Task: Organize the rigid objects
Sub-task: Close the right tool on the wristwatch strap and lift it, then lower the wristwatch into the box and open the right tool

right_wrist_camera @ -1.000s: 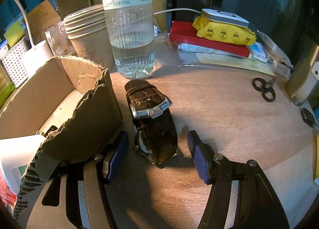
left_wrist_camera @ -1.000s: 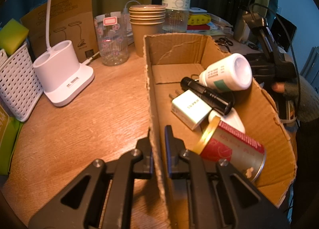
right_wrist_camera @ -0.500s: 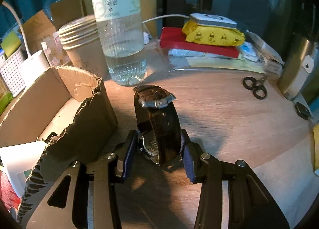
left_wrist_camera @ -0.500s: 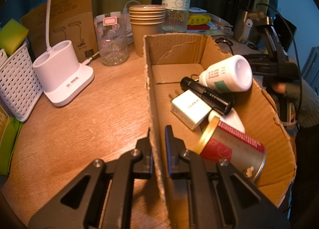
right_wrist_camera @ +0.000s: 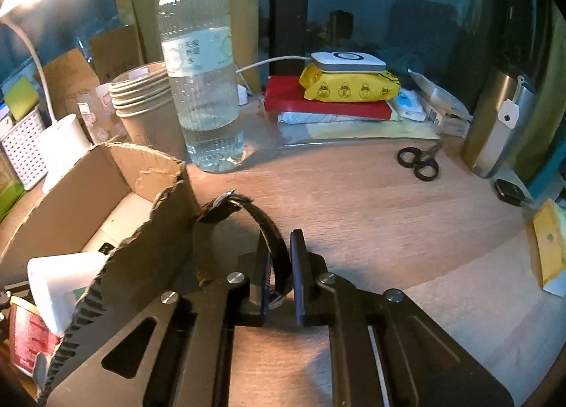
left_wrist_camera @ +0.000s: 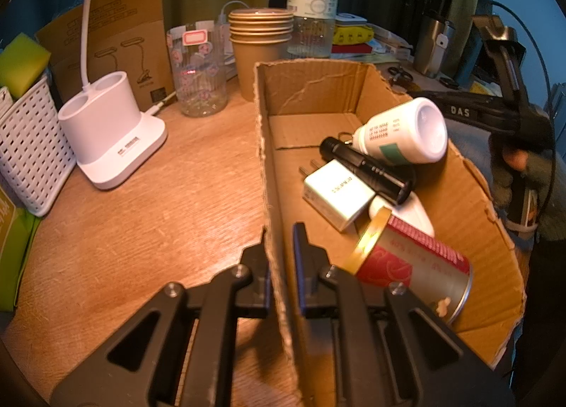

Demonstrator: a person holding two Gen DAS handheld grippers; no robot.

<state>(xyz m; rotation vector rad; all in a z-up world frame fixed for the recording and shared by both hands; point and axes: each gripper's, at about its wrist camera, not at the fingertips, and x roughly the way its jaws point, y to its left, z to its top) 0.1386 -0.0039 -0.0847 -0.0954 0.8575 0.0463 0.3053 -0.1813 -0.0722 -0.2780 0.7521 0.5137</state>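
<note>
On the wooden counter point(left_wrist_camera: 148, 216) sits an open cardboard box point(left_wrist_camera: 470, 201), its near left wall pinched between the fingers of the left hand-held gripper point(left_wrist_camera: 281, 265). Inside the box lie a red tin point(left_wrist_camera: 414, 269) nearest, then a white charger plug point(left_wrist_camera: 338, 191), a black flashlight point(left_wrist_camera: 368, 170) and a white bottle point(left_wrist_camera: 406, 131) leaning on the right wall. Just right of the box, the right hand-held gripper point(right_wrist_camera: 281, 272) is pressed onto the dark strap of a wristwatch point(right_wrist_camera: 269, 233), whose looped band touches the box's outer wall.
</note>
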